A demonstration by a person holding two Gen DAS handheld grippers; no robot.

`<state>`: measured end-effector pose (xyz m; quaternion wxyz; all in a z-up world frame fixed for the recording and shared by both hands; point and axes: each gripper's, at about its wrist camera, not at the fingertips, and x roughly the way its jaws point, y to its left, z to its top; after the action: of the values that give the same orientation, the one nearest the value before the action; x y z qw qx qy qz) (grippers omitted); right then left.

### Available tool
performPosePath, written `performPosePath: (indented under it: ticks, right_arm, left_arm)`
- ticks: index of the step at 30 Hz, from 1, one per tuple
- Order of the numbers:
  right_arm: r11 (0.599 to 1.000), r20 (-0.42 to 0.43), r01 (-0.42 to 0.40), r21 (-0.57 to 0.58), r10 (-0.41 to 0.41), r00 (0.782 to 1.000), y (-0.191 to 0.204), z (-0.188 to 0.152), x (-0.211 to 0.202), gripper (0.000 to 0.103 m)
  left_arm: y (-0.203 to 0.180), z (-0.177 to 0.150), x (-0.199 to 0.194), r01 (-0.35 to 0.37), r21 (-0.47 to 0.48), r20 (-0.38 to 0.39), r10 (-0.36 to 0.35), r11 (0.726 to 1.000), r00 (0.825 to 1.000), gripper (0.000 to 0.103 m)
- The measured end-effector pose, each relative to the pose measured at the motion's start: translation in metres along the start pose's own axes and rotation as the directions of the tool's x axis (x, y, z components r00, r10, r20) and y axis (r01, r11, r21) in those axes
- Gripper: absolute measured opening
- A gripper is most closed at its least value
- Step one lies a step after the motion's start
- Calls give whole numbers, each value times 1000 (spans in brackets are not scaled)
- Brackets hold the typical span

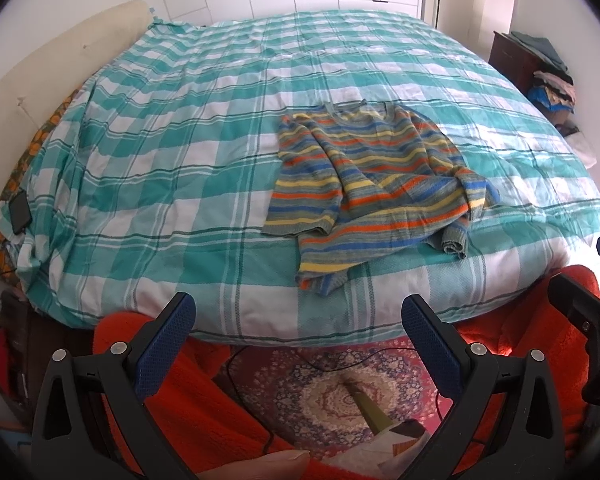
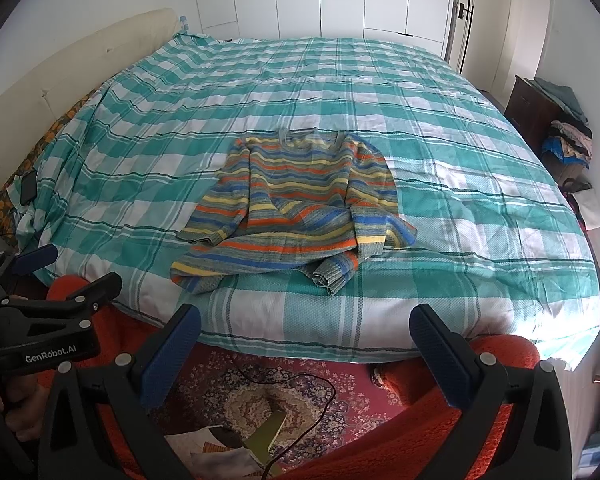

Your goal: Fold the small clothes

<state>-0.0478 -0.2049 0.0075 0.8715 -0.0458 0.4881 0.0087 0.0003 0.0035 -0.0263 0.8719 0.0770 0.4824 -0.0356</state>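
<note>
A small striped knit sweater in orange, blue, yellow and grey lies rumpled on the bed near its front edge, neck away from me, both sleeves folded across the body; the same sweater appears in the right wrist view. My left gripper hangs open in front of the bed's edge, short of the sweater's hem, nothing between its blue pads. My right gripper is open too, held off the bed edge below the sweater. The left gripper also shows at the left of the right wrist view.
The bed carries a teal and white checked cover. A patterned rug with a black cable lies below. Orange fleece clothing fills the foreground. A dark cabinet with piled clothes stands right, white wardrobes behind, a phone at the bed's left.
</note>
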Motion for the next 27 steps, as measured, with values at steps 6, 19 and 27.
performPosePath:
  ticks: [6,19,27]
  right_arm:
    - [999,20,46,-26,-45,999,0,2,-2,103]
    - [981,74,175,-85,-169,983,-2,7,-12,103]
    - [977,78,191,-91,-184,980,-3,8,-13,103]
  left_arm:
    - [-5,0,0,0,0,-8,0,1000,1000,103]
    - [-15,3,-4,14,12,-9,-14,1000,1000,103]
    - [-16,5,-7,39,-3,-14,-39,999,999,103]
